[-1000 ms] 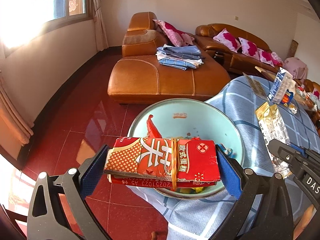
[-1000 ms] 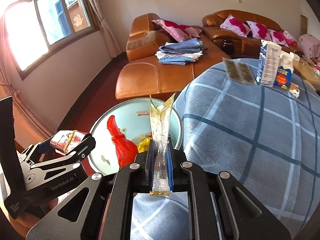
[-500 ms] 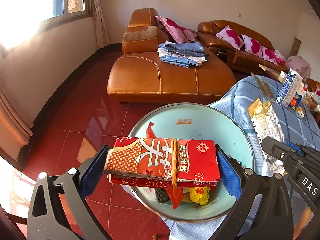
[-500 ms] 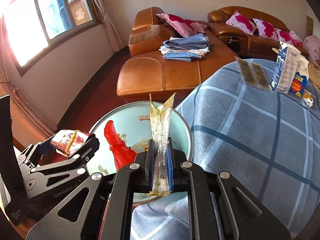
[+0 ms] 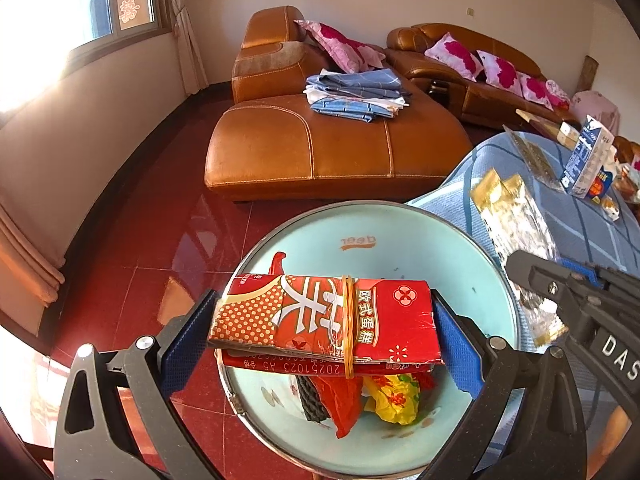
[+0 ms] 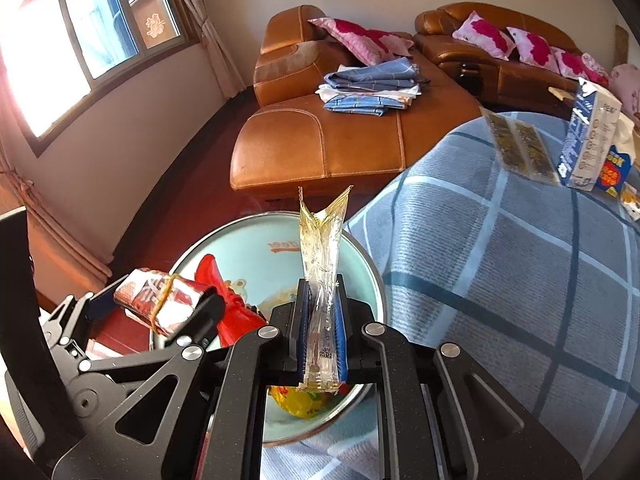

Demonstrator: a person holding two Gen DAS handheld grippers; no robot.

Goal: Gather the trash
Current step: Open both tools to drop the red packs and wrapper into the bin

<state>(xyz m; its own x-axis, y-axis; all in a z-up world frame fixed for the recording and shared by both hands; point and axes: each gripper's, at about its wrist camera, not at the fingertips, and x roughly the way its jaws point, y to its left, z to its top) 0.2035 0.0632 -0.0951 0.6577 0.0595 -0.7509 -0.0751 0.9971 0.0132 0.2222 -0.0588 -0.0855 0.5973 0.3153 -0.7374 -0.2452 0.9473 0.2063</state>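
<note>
Directly below my two grippers stands the pale blue trash basin (image 5: 420, 240), with a red plastic bag (image 5: 340, 404) and a yellow crumpled wrapper (image 5: 394, 398) already lying in it. My left gripper (image 5: 324, 332) is clenched on a flattened red cake box (image 5: 324, 316), bound with a rubber band; the blue pads press on its two short ends, and the box hangs over the near half of the basin. My right gripper (image 6: 322, 320) is closed tight on a clear plastic wrapper with golden edges (image 6: 322, 248), which stands upright between its fingers, above the basin's rim on the side of the checked blue tablecloth (image 6: 500, 280).

I judge two risks. The wrapper is light and long; if I let it go here, it can catch on the rim or drift onto the cloth and not into the basin, because my right gripper is above the edge, not the middle. The box is wide and held only by its ends; if I release it while it is tilted, it can strike the rim and slide to the red floor (image 5: 160, 220). Also the two tools are close and could knock each other.

Compared with one second ago, both grippers are further over the basin, and I now see more of its inside. Both grips are unchanged.
</note>
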